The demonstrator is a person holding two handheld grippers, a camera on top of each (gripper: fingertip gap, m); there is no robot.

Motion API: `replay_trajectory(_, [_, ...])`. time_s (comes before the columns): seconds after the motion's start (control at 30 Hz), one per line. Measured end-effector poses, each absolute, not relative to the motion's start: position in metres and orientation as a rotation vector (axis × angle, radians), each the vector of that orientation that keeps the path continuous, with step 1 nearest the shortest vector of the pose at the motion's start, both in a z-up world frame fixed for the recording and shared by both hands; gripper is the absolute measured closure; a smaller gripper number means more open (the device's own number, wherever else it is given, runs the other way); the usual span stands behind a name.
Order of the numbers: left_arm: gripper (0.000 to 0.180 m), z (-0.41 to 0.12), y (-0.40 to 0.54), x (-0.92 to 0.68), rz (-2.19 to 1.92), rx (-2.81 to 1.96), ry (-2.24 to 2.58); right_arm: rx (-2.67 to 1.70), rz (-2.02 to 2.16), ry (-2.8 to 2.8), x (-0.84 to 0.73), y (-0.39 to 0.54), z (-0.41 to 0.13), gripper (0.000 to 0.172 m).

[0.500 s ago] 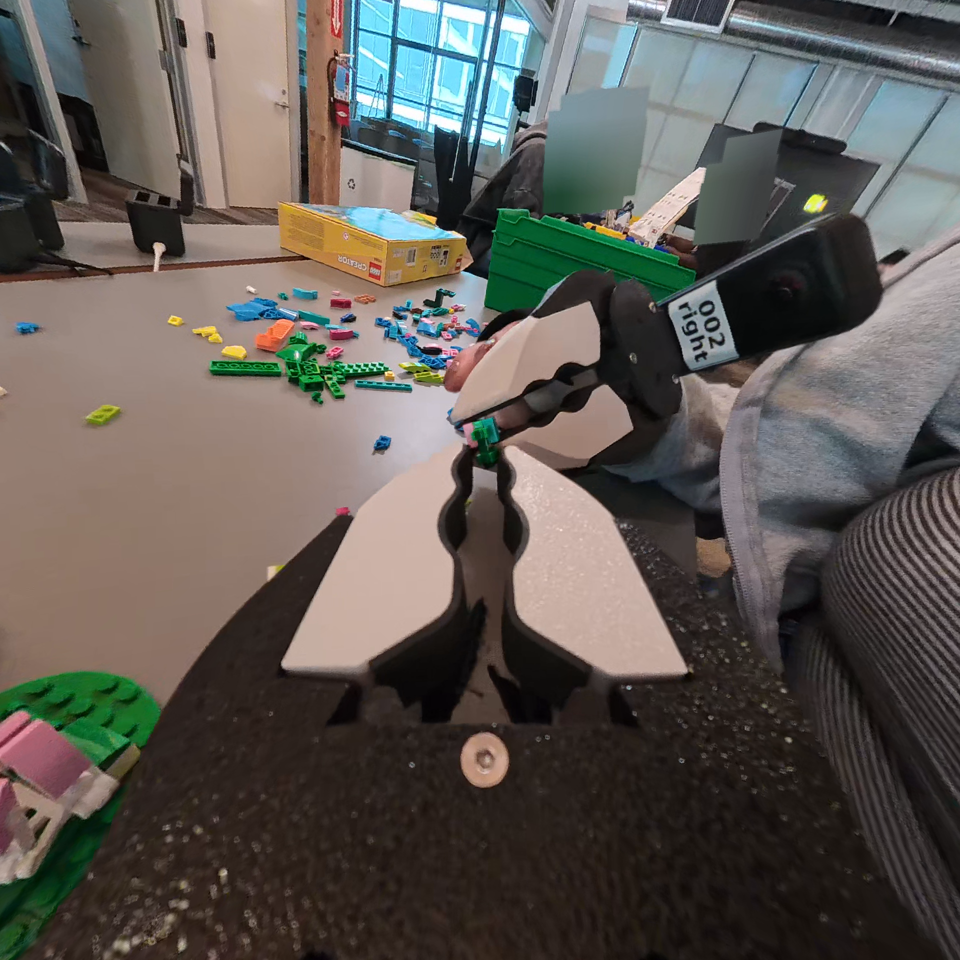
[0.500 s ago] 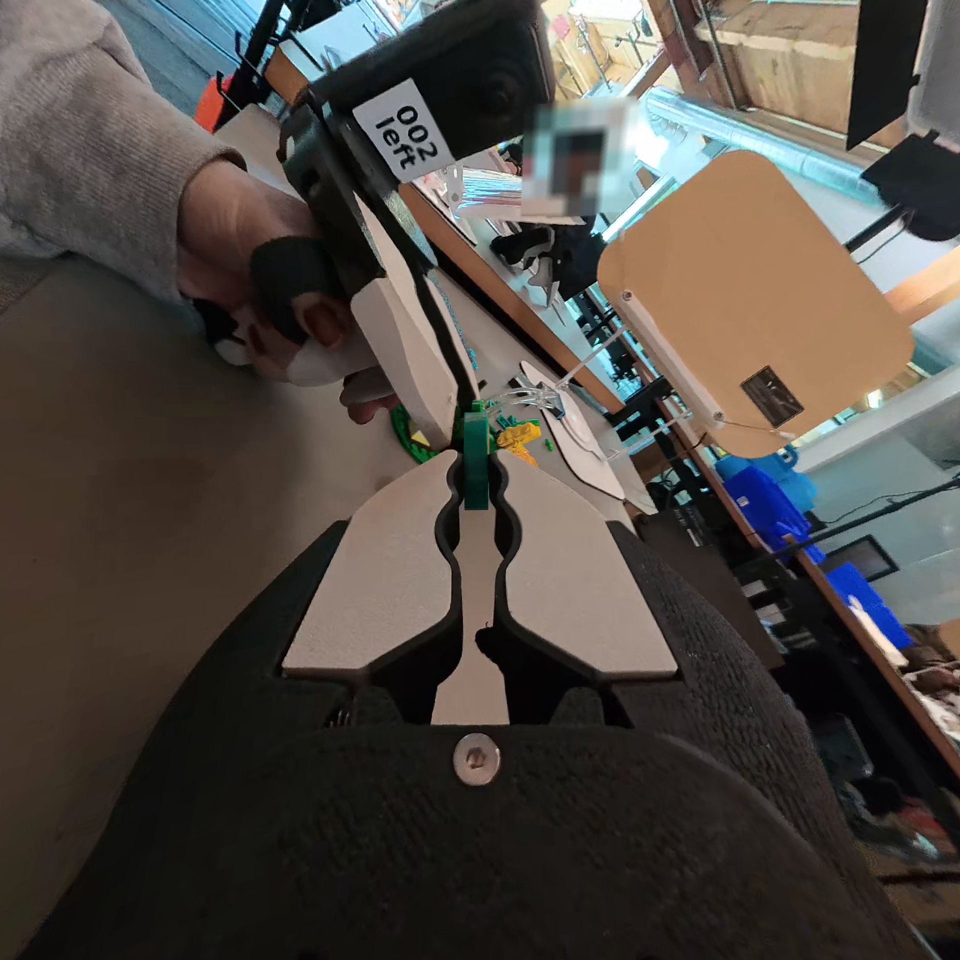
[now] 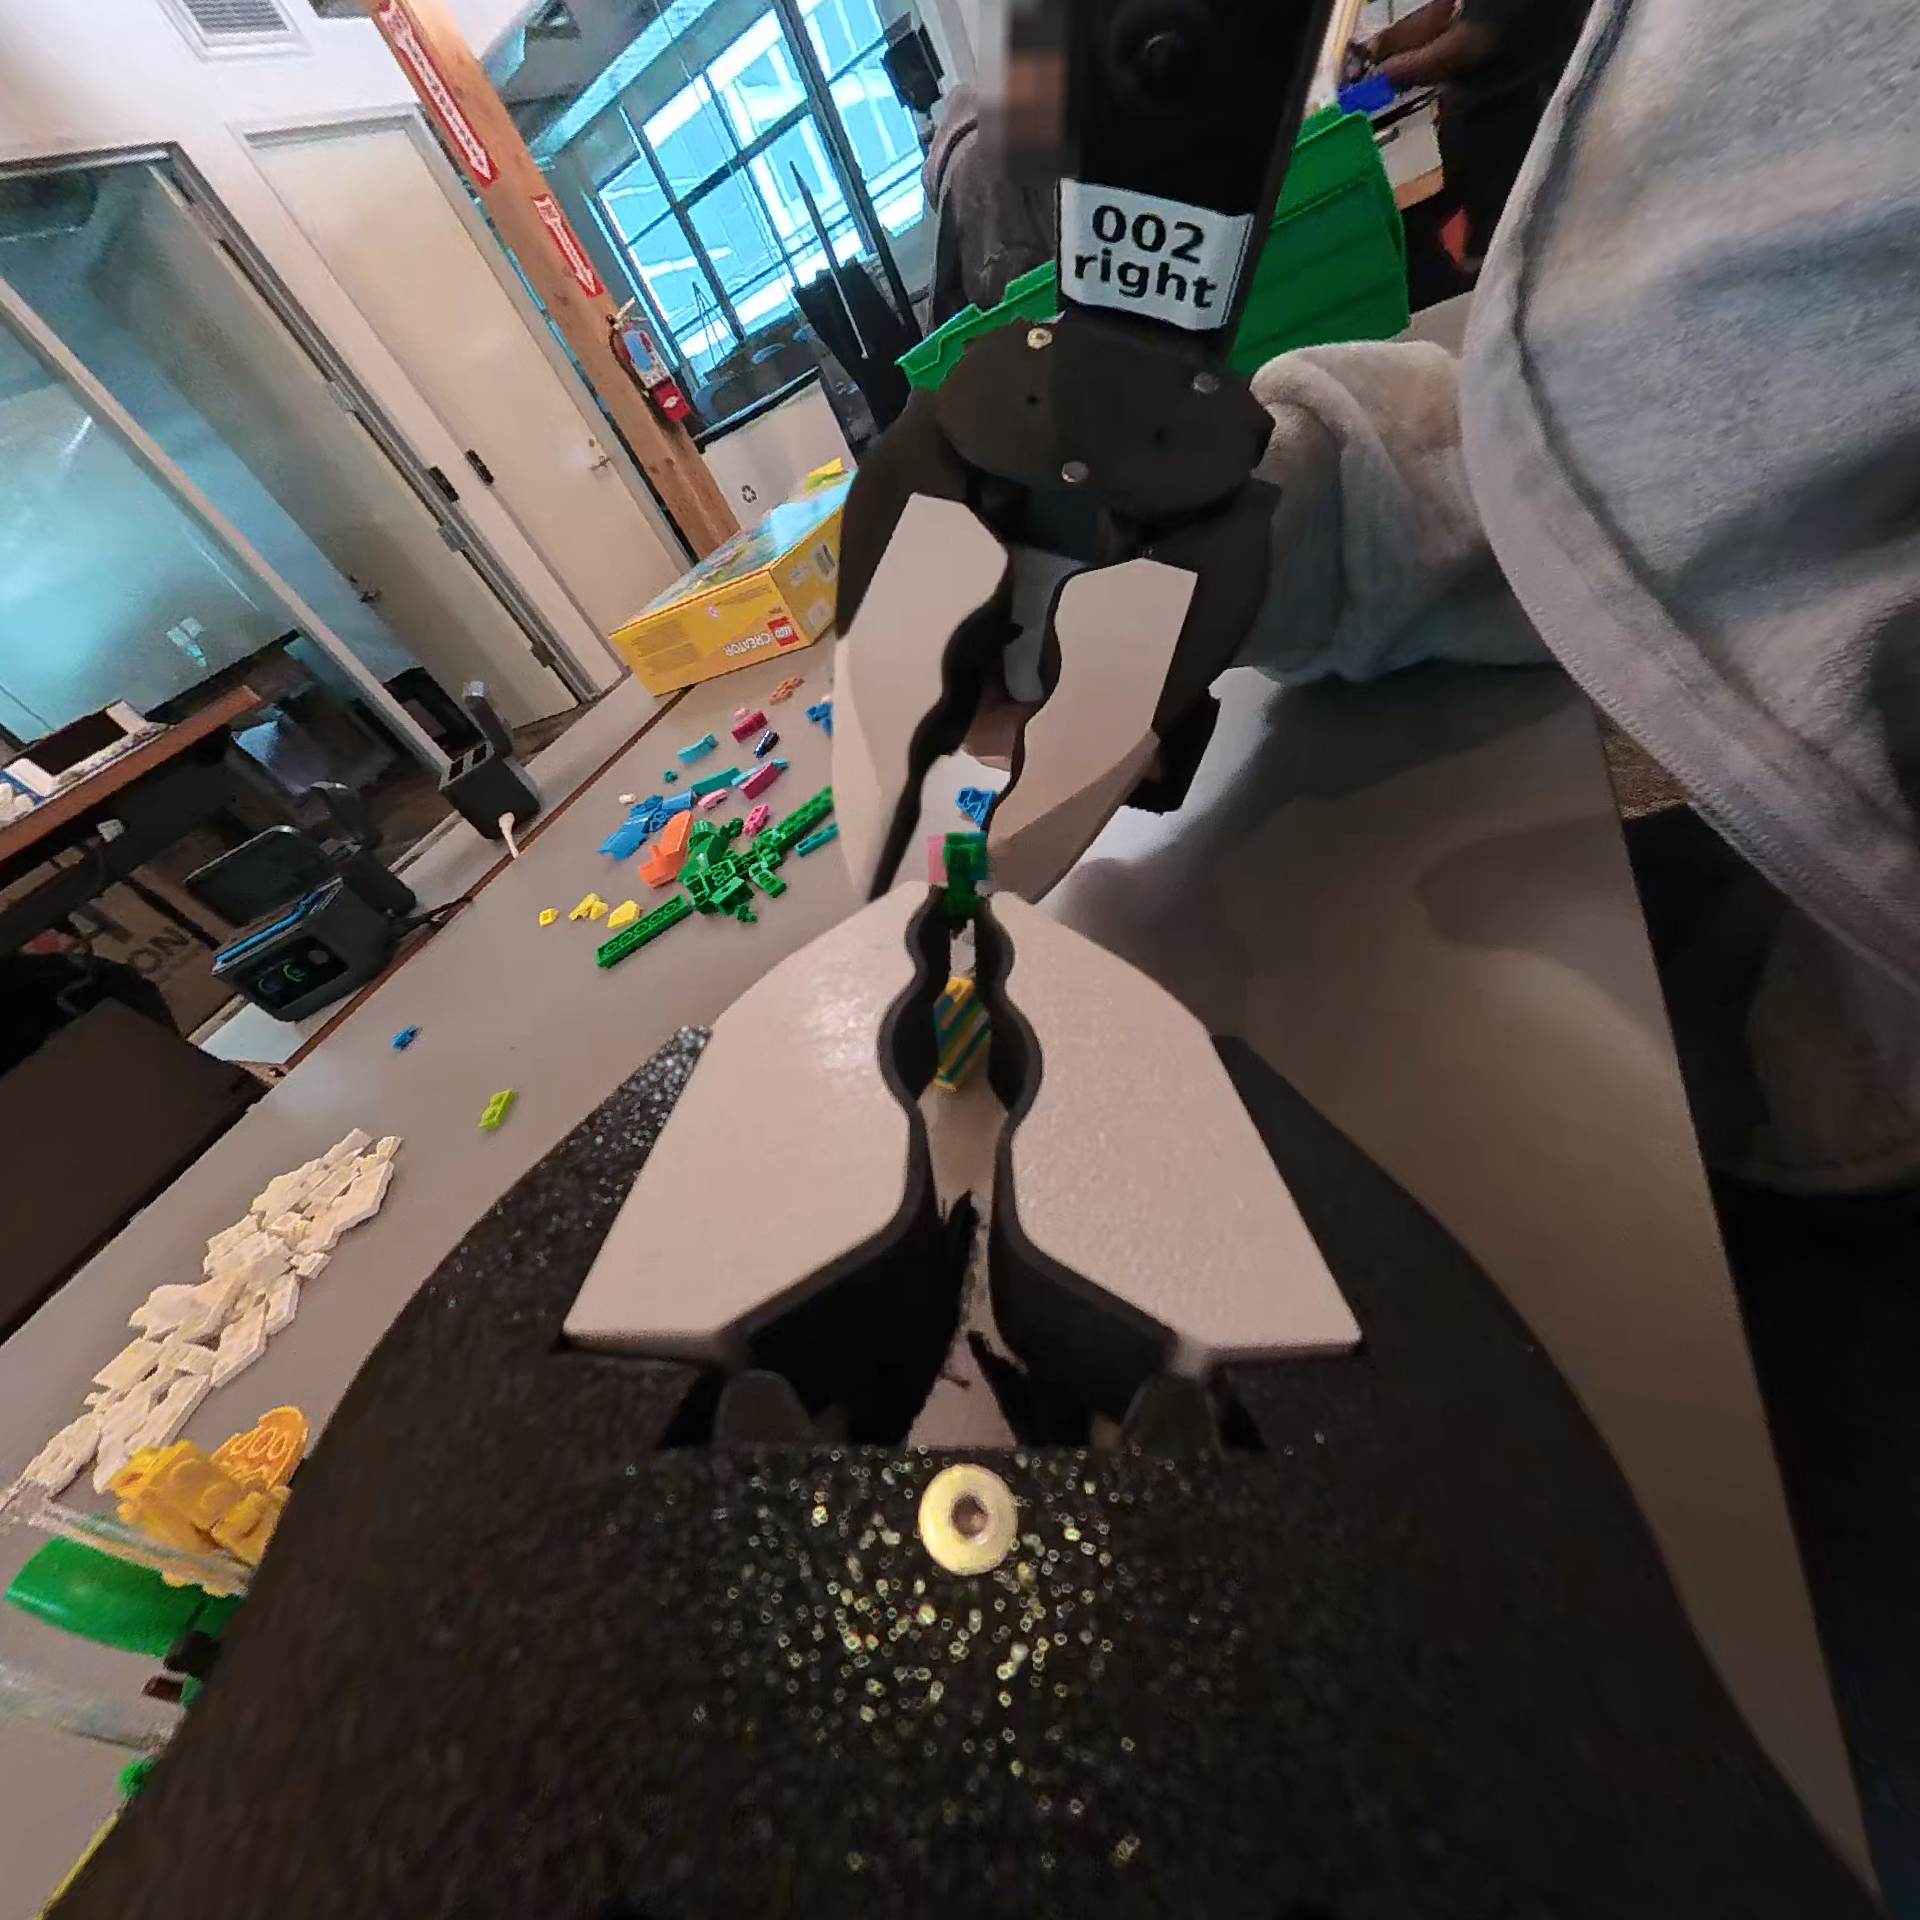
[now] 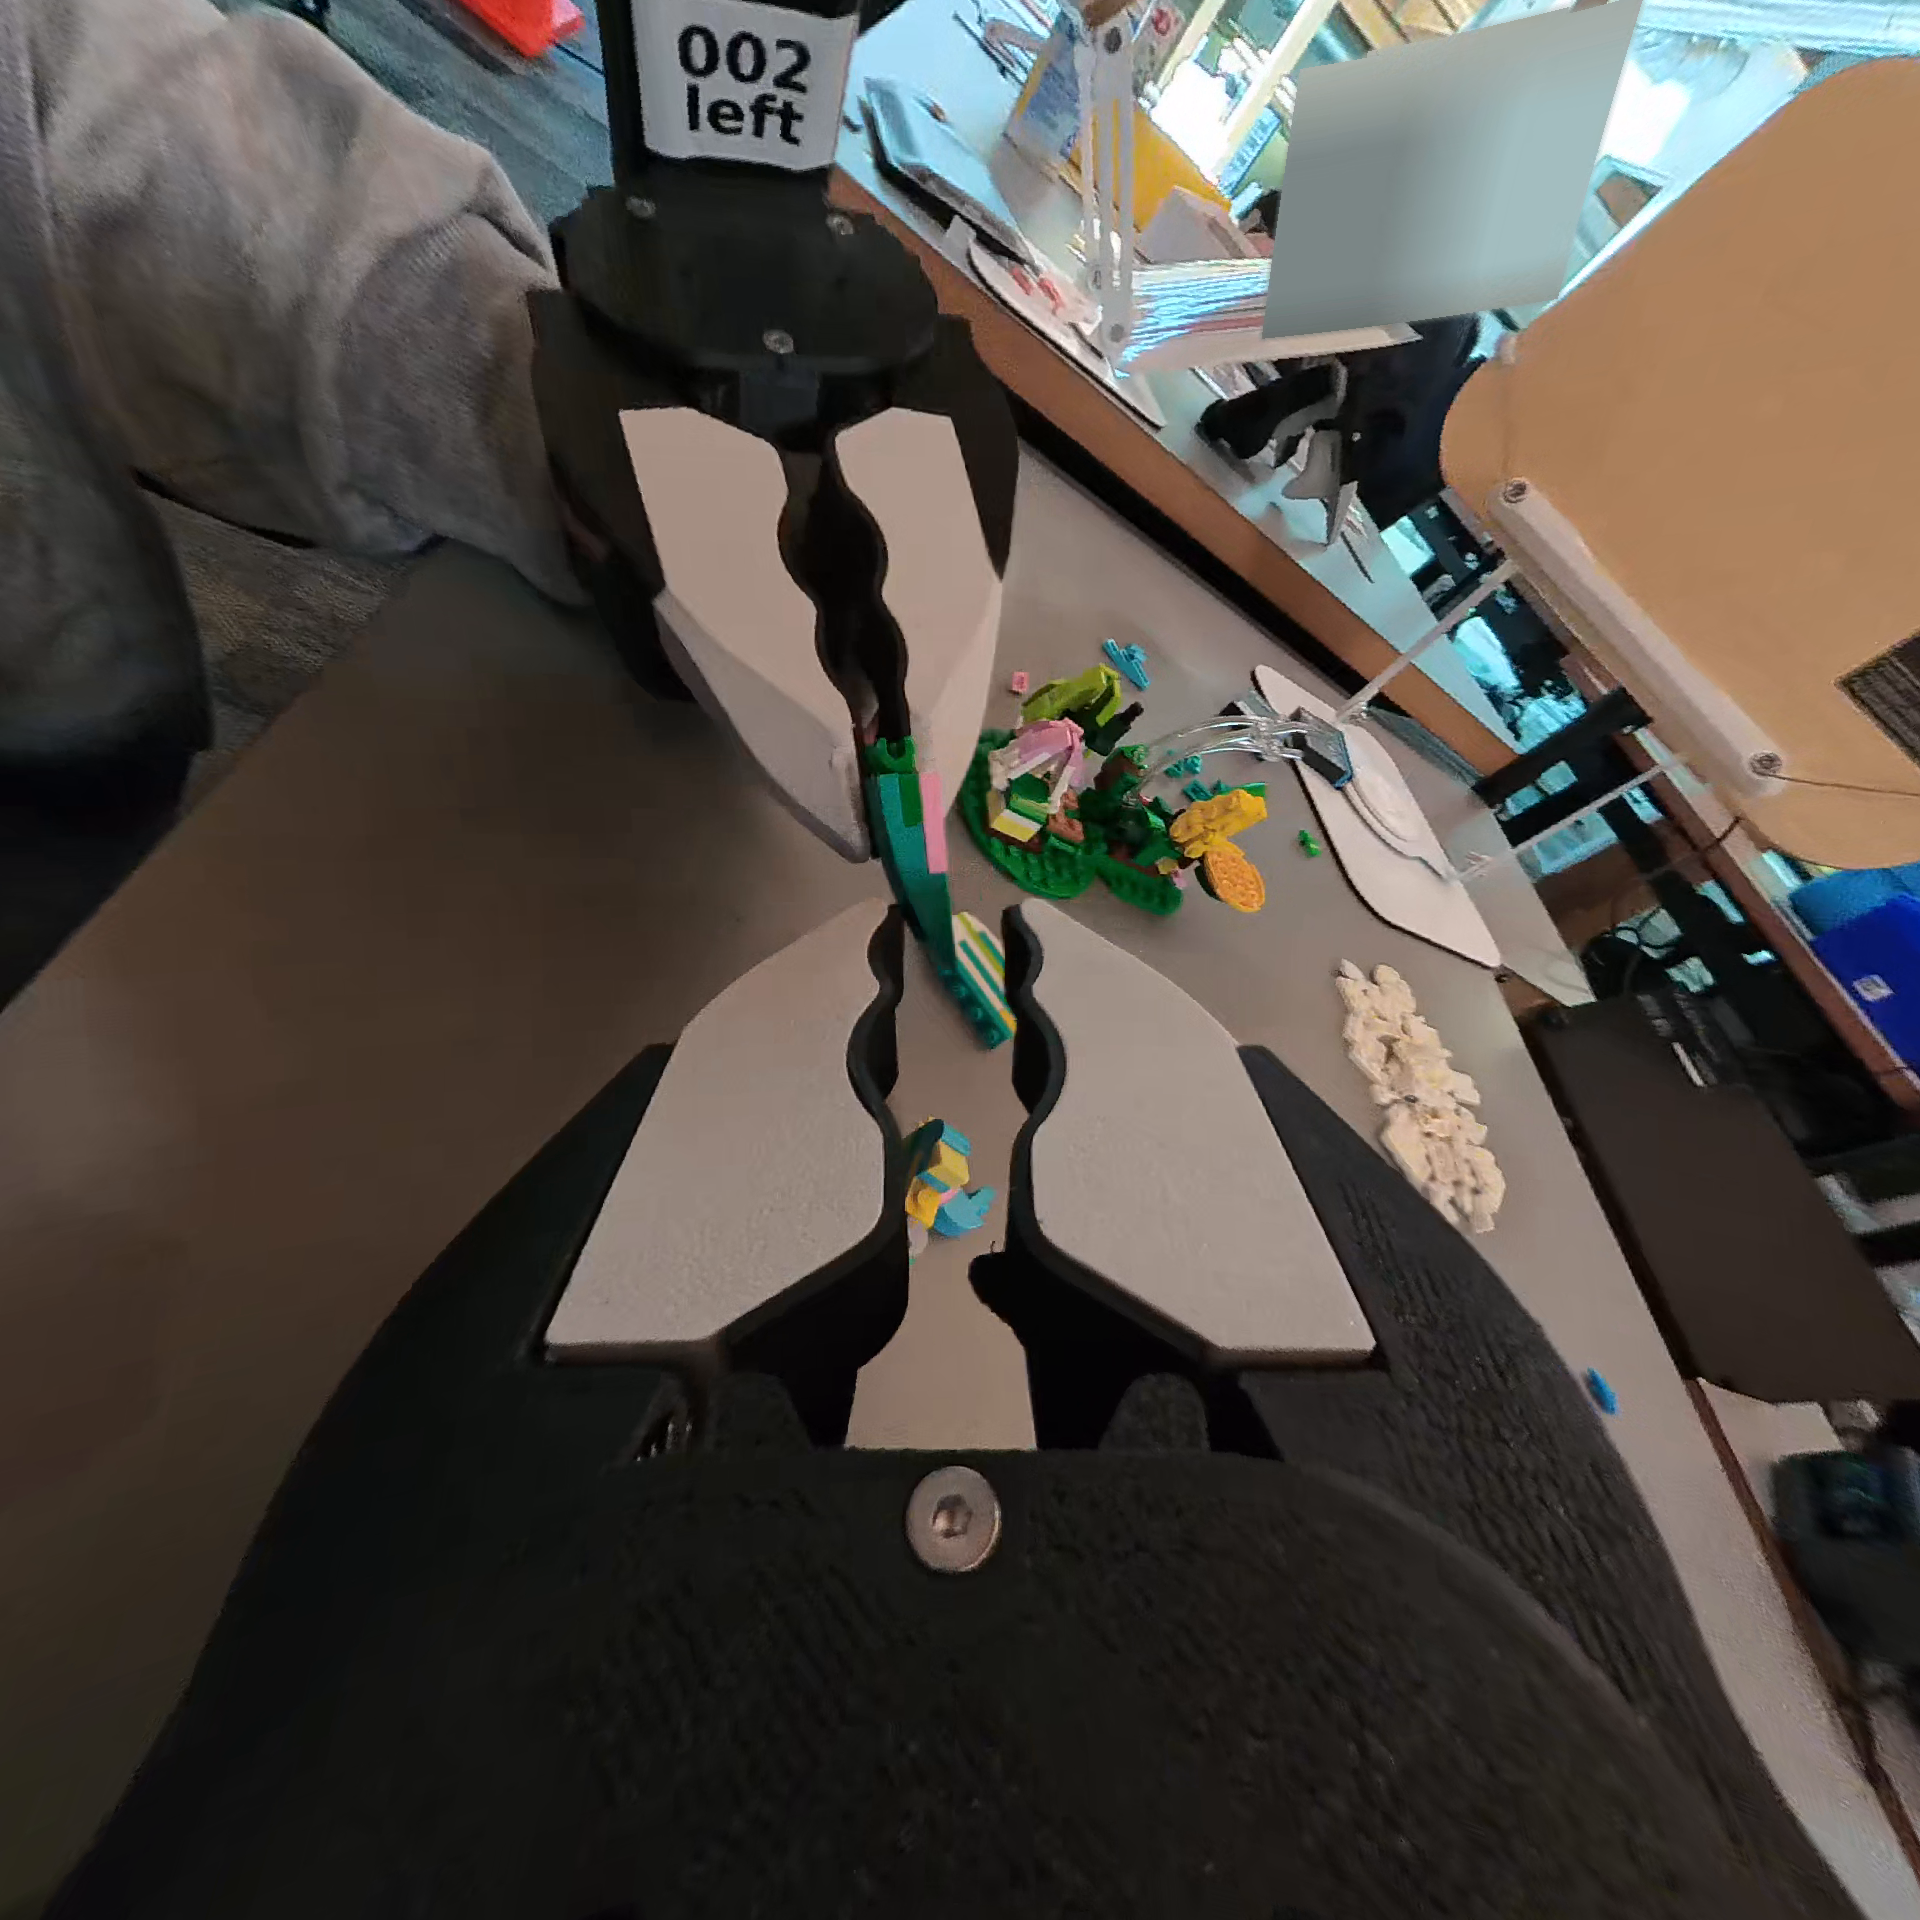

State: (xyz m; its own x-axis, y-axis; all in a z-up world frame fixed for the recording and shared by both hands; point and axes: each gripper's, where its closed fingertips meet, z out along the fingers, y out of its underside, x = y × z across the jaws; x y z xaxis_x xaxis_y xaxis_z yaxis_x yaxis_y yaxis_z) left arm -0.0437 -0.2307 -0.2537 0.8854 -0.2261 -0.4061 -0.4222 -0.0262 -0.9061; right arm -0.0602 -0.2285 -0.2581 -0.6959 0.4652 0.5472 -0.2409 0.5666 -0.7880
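Note:
A slim curved brick assembly point(image 4: 914, 852) in teal and green with a pink strip hangs in the air above the grey table point(image 4: 520, 935). My left gripper point(image 3: 954, 902) is shut on its green top end point(image 3: 961, 868). The right wrist view shows this too, with the left gripper point(image 4: 883, 769) coming down from above. My right gripper point(image 4: 951, 920) is open. The assembly's lower end, with a striped tile point(image 4: 979, 966), stands between its fingers, and the right pad is clear of it. The left wrist view shows the right gripper point(image 3: 940, 868) open, opposite my left fingertips.
A small yellow and blue build point(image 4: 940, 1184) lies on the table under the grippers. A green baseplate build point(image 4: 1091, 821), a white brick pile point(image 4: 1423, 1101) and a clear stand on a white board point(image 4: 1382, 800) are nearby. Loose coloured bricks point(image 3: 717, 842), a yellow box point(image 3: 738, 623) and a green bin point(image 3: 1320, 260) lie farther off. Left and right tips are no more than a few centimetres apart. Left tips and right tips are each some 15 cm from the green baseplate build point(image 4: 1091, 821).
My right gripper was shut on the teal piece and has opened off it. My left gripper has closed on its green end. Both grippers have turned to face each other more squarely.

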Motion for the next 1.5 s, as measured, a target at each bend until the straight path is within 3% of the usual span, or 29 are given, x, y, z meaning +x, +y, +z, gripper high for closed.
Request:
replay_trajectory(0.17, [0.176,-0.252,-0.232,-0.043,0.167,-1.595,0.52,-0.153,1.145,-2.062,-0.057,-0.228,-0.262,0.168])
replay_trajectory(0.77, [0.175,-0.25,-0.227,-0.059,0.321,-1.616,0.444,-0.21,1.13,-1.994,-0.063,-0.221,-0.252,0.169])
replay_trajectory(1.03, [0.175,-0.265,-0.234,-0.005,0.028,-1.655,0.735,-0.492,1.799,-2.526,-0.003,-0.241,-0.263,0.156])
replay_trajectory(1.5, [0.175,-0.278,-0.237,0.015,-0.01,-1.687,0.882,-0.615,2.101,-2.761,0.027,-0.248,-0.263,0.149])
